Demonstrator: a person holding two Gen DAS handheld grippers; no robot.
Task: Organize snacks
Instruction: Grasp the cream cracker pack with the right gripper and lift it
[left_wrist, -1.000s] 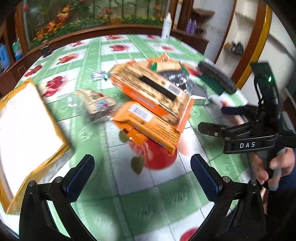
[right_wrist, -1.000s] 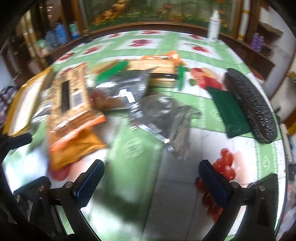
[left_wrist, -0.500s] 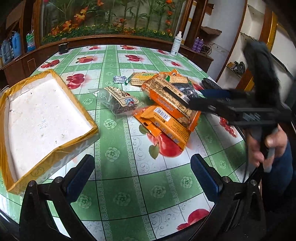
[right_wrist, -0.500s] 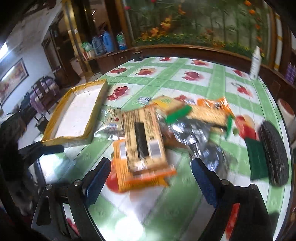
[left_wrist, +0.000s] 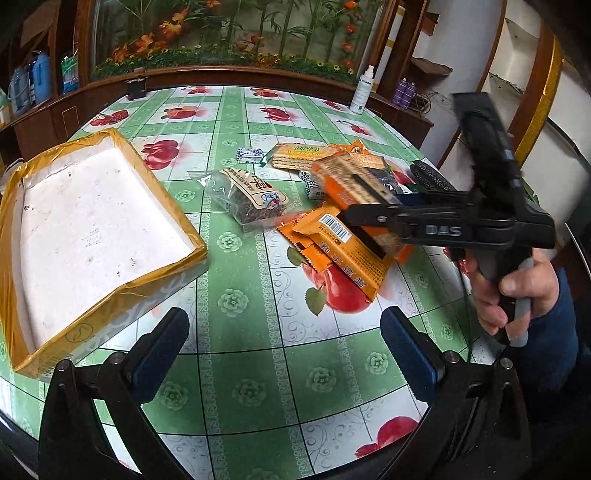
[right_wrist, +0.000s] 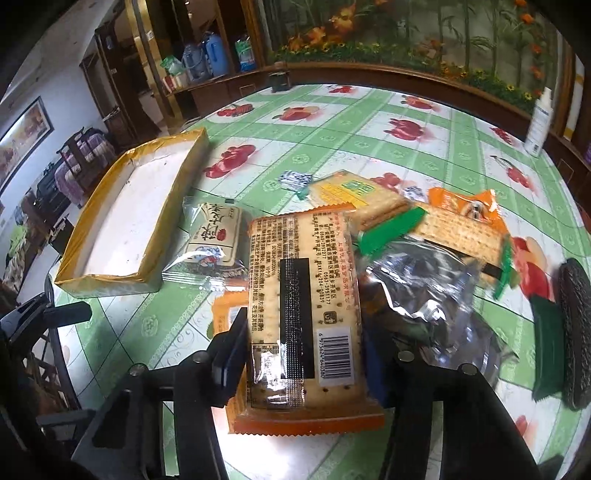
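1. Our right gripper (right_wrist: 303, 354) has its fingers clamped on the cracker pack (right_wrist: 303, 295), above the snack pile
2. Our left gripper (left_wrist: 284, 354) hangs with fingers apart over the counter (left_wrist: 258, 369), near the tray (left_wrist: 92, 229)

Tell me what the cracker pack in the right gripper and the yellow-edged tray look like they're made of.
Cracker pack: thin plastic film, clear and glossy; glare streaks and crackers showing through, with orange crimped end seals. It sits between the right gripper pads.
Tray: looks like white foam board, matte and speckled, its rim wrapped in shiny, wrinkled yellow-brown packing tape. Foam is a guess.
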